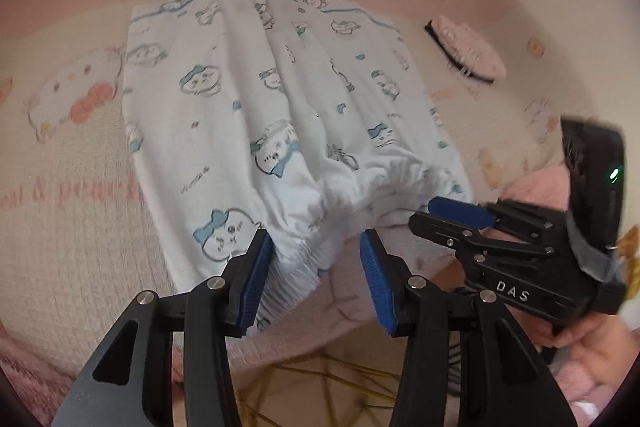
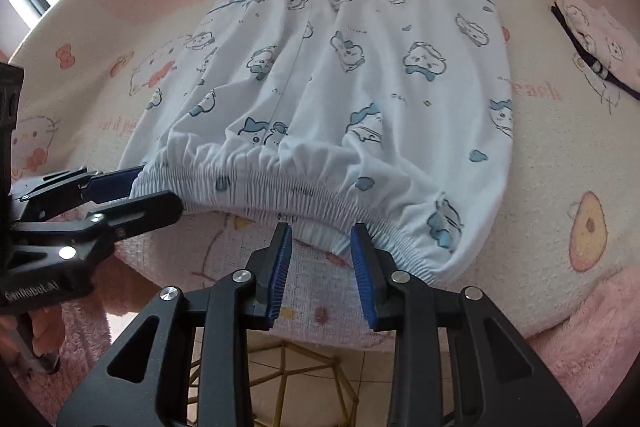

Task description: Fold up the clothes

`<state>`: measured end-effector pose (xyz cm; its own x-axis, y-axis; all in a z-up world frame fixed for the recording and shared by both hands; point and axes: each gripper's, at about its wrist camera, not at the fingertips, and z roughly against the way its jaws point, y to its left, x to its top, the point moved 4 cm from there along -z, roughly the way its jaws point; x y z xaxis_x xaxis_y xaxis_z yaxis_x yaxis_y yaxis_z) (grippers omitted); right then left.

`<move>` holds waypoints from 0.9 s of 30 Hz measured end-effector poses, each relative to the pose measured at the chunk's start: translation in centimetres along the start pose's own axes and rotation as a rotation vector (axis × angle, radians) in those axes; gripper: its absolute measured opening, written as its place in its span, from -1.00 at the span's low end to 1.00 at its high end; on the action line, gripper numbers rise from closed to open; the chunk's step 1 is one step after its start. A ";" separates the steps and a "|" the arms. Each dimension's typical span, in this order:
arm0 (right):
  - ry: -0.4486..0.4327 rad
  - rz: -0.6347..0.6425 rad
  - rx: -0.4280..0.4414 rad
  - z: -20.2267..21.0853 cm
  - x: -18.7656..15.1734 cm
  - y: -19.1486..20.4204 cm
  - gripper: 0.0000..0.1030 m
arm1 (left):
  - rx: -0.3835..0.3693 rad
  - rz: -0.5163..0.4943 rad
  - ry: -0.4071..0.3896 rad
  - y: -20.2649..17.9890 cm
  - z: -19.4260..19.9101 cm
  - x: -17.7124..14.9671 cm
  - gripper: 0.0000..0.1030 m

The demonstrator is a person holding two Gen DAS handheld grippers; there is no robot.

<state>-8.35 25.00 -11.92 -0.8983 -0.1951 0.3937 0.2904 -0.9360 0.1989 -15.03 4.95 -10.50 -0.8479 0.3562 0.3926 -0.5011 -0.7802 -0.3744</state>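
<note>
White shorts (image 1: 280, 107) with blue cartoon prints lie spread on the pink cat-print tablecloth (image 1: 60, 247), their gathered elastic waistband (image 2: 280, 183) toward me. My left gripper (image 1: 316, 279) is open at one end of the waistband, and the cloth touches its left blue pad (image 1: 256, 279). My right gripper (image 2: 320, 267) is open too, with the waistband's edge just between its fingertips. Each view shows the other gripper from the side: the right gripper (image 1: 452, 219) and the left gripper (image 2: 128, 195), both at the waistband.
A folded pink garment (image 2: 600, 43) with black trim lies at the far right of the table. The table's rounded front edge (image 2: 320, 331) is right under the grippers, with a gold wire frame (image 2: 288, 379) and tiled floor below. A hand (image 1: 588, 339) holds the right gripper.
</note>
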 end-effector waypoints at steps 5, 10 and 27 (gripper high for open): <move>0.016 -0.105 0.066 1.4 -0.7 -2.0 -0.40 | -0.108 0.143 0.001 2.5 1.5 -0.7 -0.07; 0.047 -0.108 0.112 -0.2 -0.1 -1.0 -0.40 | 0.017 0.075 0.030 1.8 0.1 -1.6 -0.07; -0.019 -0.047 -0.032 -3.0 1.2 1.2 -0.35 | 0.220 0.096 0.034 2.7 -3.1 -1.1 -0.07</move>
<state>-10.05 22.75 -13.88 -0.9041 -0.1456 0.4017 0.2372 -0.9530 0.1884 -15.98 4.07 -14.48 -0.8972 0.2888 0.3343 -0.3711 -0.9032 -0.2157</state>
